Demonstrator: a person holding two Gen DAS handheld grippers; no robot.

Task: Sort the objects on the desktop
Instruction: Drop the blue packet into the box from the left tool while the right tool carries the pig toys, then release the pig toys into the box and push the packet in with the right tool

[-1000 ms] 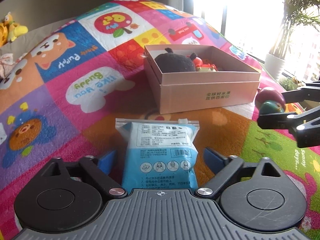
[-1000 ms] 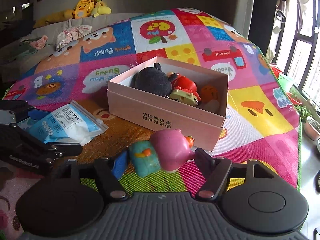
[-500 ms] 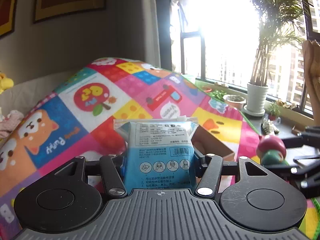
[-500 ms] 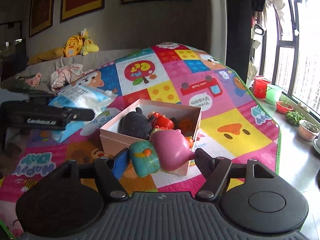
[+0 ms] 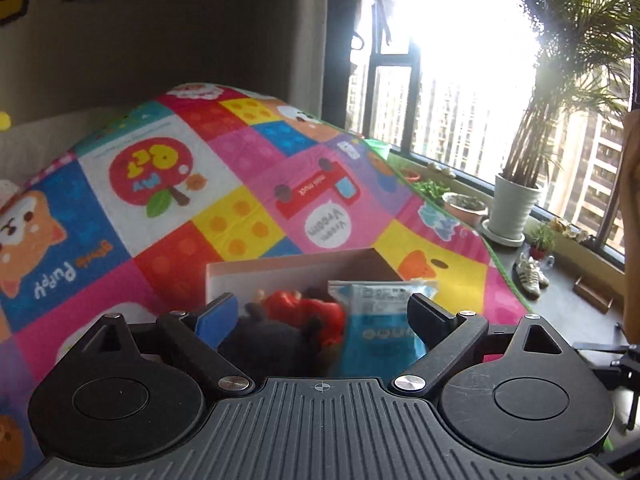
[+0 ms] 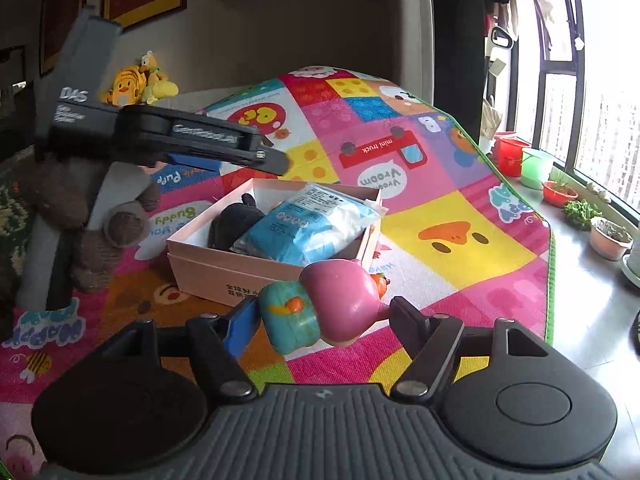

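A pink cardboard box stands on the colourful play mat. Inside it lie a black plush toy, a red toy and a blue-and-white mask packet that rests across them, free of any grip. My left gripper hovers over the box, its jaws opening wide with nothing pressed between them; in the right wrist view the left gripper reaches in from the left above the box. My right gripper is shut on a pink and teal toy figure, held just in front of the box.
The play mat ends at a green border on the right, with grey floor beyond. Potted plants and buckets line the window sill. A person's sleeve and hand sit at left. Plush toys lie at the back.
The left gripper lifted the mask packet from the mat, carried it over the box, then opened; the packet now lies in the box. The right gripper rose slightly, still holding the toy.
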